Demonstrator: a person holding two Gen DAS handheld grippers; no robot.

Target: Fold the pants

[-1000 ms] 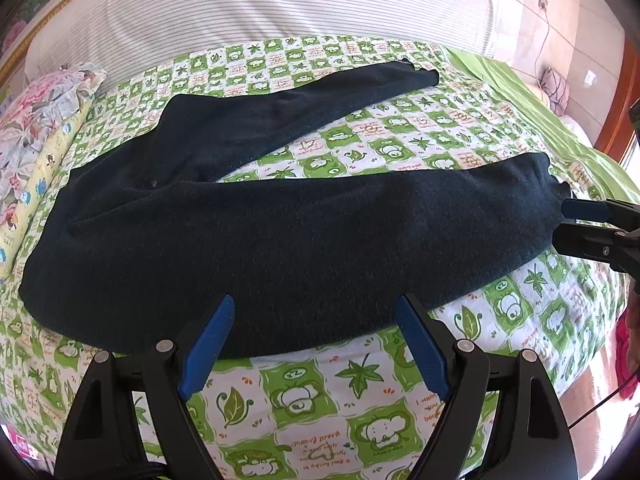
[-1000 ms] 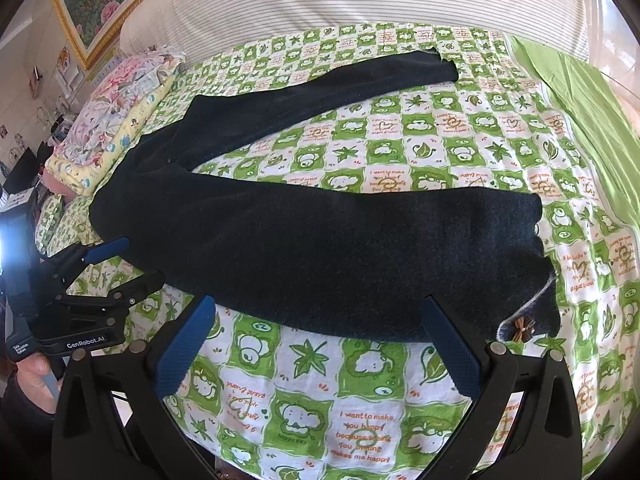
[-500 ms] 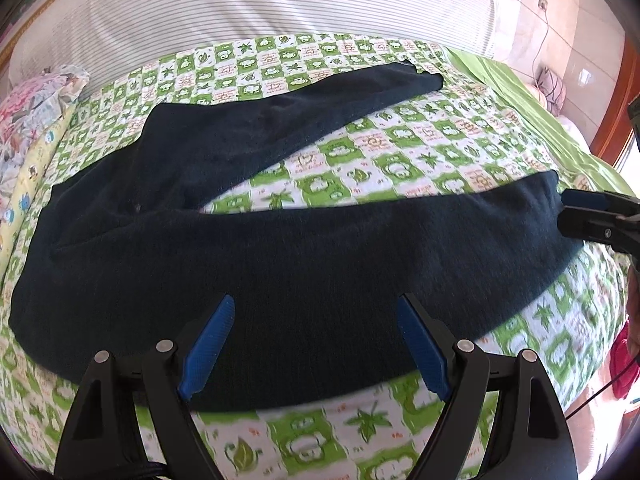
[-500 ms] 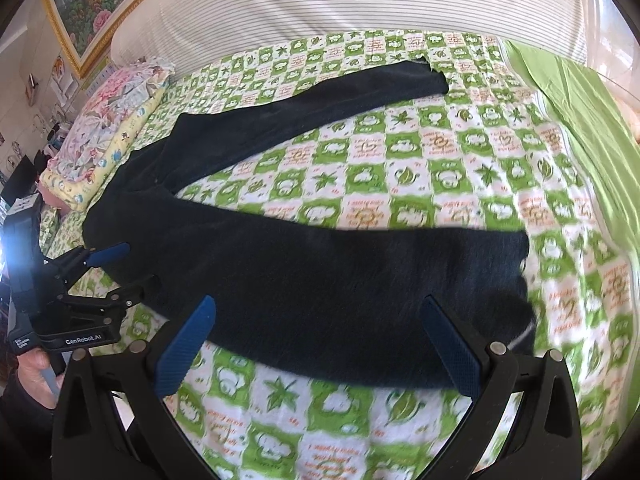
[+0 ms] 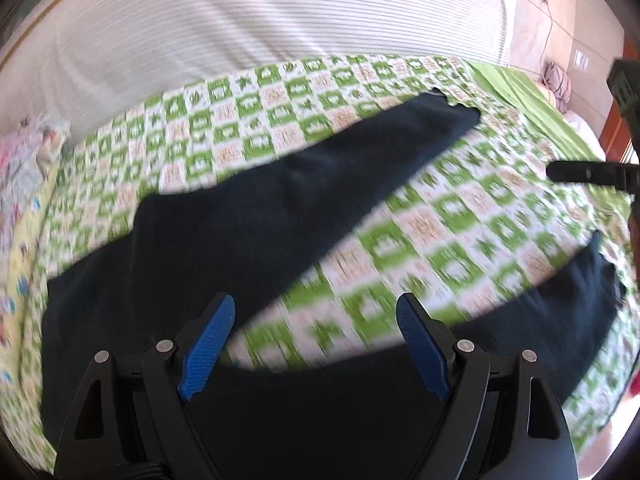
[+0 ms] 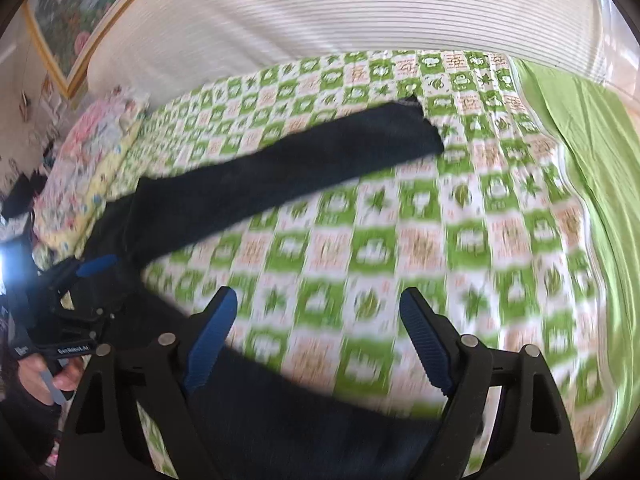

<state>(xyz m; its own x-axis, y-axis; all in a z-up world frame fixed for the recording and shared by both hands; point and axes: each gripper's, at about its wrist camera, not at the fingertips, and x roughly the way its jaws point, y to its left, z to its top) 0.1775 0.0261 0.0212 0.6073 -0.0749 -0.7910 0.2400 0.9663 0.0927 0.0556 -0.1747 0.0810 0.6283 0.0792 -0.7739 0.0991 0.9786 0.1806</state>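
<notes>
Dark navy pants (image 5: 248, 216) lie spread on the bed, legs apart in a V. The far leg (image 6: 304, 160) runs to the back right; the near leg (image 5: 520, 340) passes under both grippers along the front edge. My left gripper (image 5: 316, 340) is open and empty, over the near leg close to the crotch. My right gripper (image 6: 318, 340) is open and empty, over the near leg toward its cuff end. Each gripper shows in the other's view: the left (image 6: 72, 280), the right (image 5: 588, 172). Both views are motion-blurred.
The bed has a green-and-white checked cover (image 6: 420, 220) with a plain green sheet (image 6: 588, 140) at the right. A striped white headboard (image 5: 260, 20) stands behind. A floral pillow (image 6: 92, 152) lies at the left. A framed picture (image 6: 80, 12) hangs top left.
Both grippers have moved forward over the bed; the near leg now lies beneath the fingers instead of ahead of them. Both grippers stay open. The pants have not visibly shifted.
</notes>
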